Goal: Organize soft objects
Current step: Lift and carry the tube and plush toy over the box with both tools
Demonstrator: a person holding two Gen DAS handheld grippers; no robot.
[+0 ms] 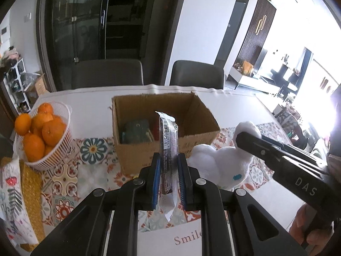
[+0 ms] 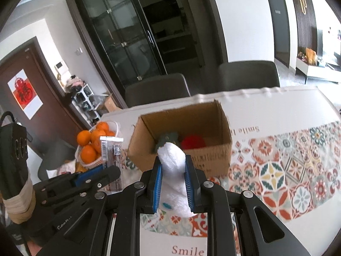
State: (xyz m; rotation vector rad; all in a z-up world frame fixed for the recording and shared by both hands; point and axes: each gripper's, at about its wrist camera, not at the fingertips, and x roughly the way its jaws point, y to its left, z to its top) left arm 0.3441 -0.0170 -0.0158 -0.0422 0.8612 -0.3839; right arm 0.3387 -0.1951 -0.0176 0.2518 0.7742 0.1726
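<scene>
The left wrist view alone shows the white plush toy [image 1: 221, 162] whole, hanging at 3 o'clock over the patterned tablecloth [image 1: 64, 177], while the right wrist view alone shows a red thing [image 2: 194, 141] inside the cardboard box [image 2: 211, 155]. The left gripper [image 1: 169, 168] is clamped on an upright wrapped snack packet [image 1: 168, 140], and the right gripper [image 2: 173, 177] pinches the plush toy. Beyond, at 12 o'clock, stands the box; at 10 o'clock, a white basket of oranges [image 1: 64, 136].

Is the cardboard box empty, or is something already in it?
Not empty. The box stands open-topped, with a dark green item and a red one lying on its floor.
</scene>
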